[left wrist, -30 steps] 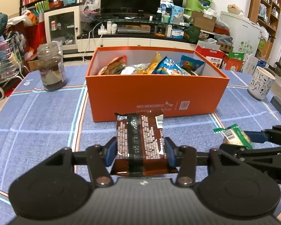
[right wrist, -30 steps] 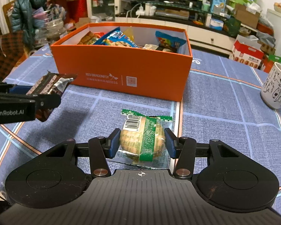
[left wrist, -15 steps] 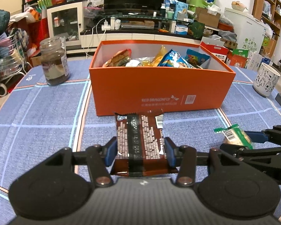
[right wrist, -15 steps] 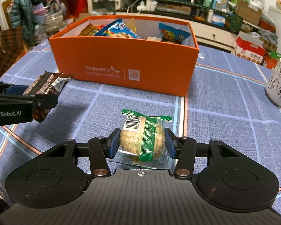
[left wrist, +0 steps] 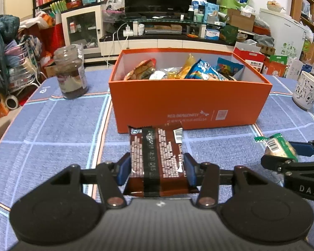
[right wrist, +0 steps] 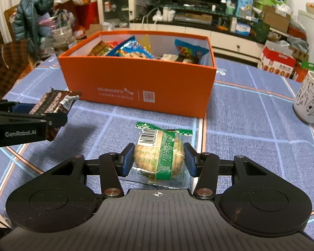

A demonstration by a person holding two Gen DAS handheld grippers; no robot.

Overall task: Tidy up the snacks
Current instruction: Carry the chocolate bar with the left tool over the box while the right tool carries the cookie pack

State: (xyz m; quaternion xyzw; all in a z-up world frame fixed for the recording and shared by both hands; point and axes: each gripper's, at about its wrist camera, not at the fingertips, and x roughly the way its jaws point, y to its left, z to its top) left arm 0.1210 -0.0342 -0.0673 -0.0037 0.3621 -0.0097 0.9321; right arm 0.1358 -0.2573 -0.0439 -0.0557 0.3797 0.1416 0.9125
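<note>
My left gripper (left wrist: 157,168) is shut on a brown snack packet (left wrist: 157,156), its blue pads pressing both long edges, and holds it above the blue tablecloth in front of the orange box (left wrist: 188,102). My right gripper (right wrist: 158,160) is shut on a round cake in a clear green-striped wrapper (right wrist: 160,153), also held above the cloth. The orange box (right wrist: 140,85) stands open beyond both grippers with several snack bags inside. In the right wrist view the left gripper with the brown packet (right wrist: 52,104) shows at the left; in the left wrist view the cake (left wrist: 278,148) shows at the right.
A glass jar (left wrist: 70,73) with dark contents stands left of the box. A white patterned cup (left wrist: 307,91) stands at the table's right side, the same cup (right wrist: 309,99) in the right wrist view. Beyond the table are a TV stand, shelves and cartons.
The orange box sits a little higher and nearer in both views and more of its inside shows; both grips are unchanged, with the packet and the cake still held.
</note>
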